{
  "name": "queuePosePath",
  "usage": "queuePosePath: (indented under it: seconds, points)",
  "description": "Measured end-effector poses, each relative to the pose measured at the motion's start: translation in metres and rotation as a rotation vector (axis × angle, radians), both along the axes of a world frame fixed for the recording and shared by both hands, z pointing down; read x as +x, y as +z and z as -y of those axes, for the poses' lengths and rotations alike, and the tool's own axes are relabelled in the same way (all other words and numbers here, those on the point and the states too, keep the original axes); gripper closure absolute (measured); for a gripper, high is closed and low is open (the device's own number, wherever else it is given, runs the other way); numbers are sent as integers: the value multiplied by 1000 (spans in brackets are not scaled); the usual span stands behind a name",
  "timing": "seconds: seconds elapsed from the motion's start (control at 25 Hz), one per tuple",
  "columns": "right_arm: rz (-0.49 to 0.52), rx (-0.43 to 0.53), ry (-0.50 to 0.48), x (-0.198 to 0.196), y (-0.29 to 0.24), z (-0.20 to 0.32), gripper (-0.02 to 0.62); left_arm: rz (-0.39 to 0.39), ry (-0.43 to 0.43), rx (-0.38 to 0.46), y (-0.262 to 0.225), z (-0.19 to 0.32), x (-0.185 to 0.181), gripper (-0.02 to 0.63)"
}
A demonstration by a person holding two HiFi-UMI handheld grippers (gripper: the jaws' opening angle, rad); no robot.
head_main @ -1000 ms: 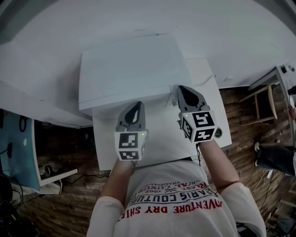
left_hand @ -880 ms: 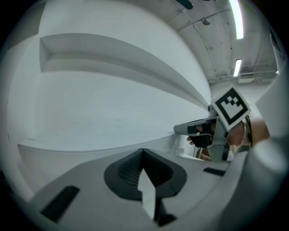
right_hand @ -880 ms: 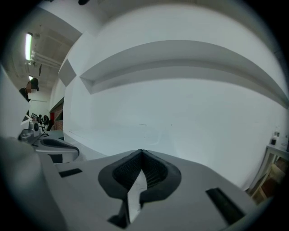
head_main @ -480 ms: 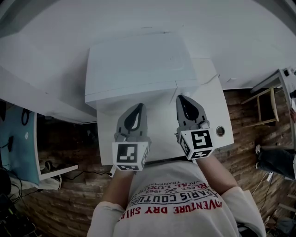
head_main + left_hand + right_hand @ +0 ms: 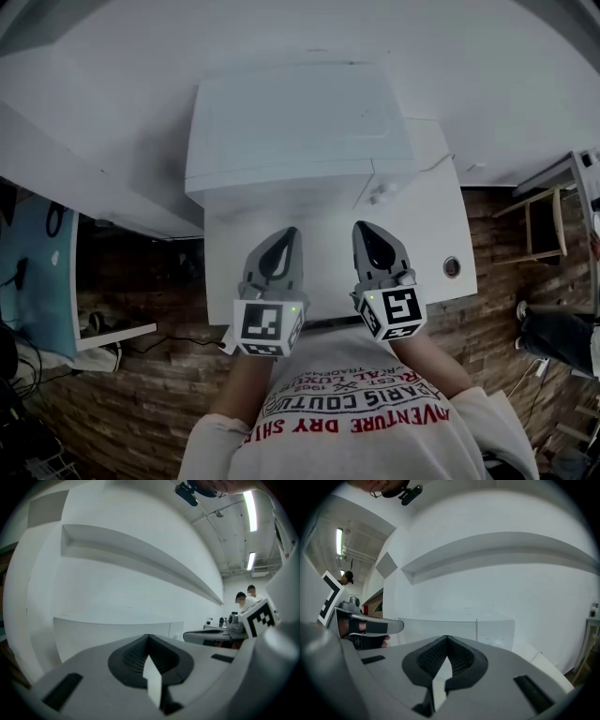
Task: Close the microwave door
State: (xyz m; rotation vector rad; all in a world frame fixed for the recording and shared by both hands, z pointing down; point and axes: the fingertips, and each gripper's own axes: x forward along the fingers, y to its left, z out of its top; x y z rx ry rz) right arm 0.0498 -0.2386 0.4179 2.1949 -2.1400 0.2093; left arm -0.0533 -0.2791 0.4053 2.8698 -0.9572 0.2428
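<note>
Head view: the microwave (image 5: 291,122) sits dead ahead of you, and its door (image 5: 281,194) runs side to side and looks flush already. Your left gripper (image 5: 283,232) and right gripper (image 5: 367,229) hang level, just short of the microwave's front, with both sets of jaws pinched together on nothing.

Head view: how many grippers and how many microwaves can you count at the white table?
grippers: 2 (left gripper, right gripper)
microwave: 1
total: 3
</note>
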Motion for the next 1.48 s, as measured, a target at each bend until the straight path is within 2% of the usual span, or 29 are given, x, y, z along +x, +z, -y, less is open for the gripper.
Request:
queuePosePath:
  seconds: [0.32, 1.08, 1.48]
  points:
    - [-3, -36, -55, -15, 14, -2, 585, -2, 2, -23, 9, -5, -4, 606]
    - [-23, -77, -49, -14, 17, -6, 584, -1, 26, -37, 14, -14, 0, 606]
    - [-30, -92, -60, -17, 22, -6, 584, 3, 8, -54, 20, -13, -5, 606]
